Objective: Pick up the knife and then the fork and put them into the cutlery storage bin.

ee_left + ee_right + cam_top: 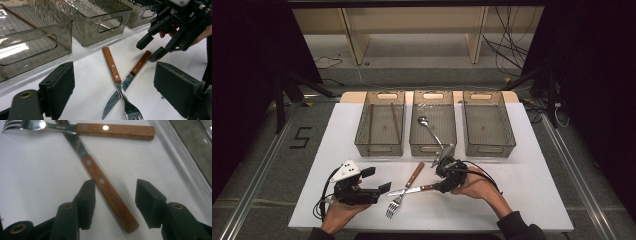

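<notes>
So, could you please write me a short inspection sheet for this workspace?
Surface: white table, bare at the right.
Job's things: knife and fork lie crossed, fork on top.
Clutter: three bins; spoon in the middle one, thin sticks in the left.
Grippers: right gripper open, jaws astride the knife handle; left gripper open, empty.
Cables: one trails from each gripper; more on the floor behind.
Surroundings: wooden frame, dark curtains.

surface: white table (522,200), centre of frame | back row, upper middle: three smoky clear bins (380,125) (433,131) (488,131) side by side | front, lower middle: wood-handled knife (419,188) and wood-handled fork (404,191) lying crossed, fork over the blade, tines toward the bottom edge
</notes>
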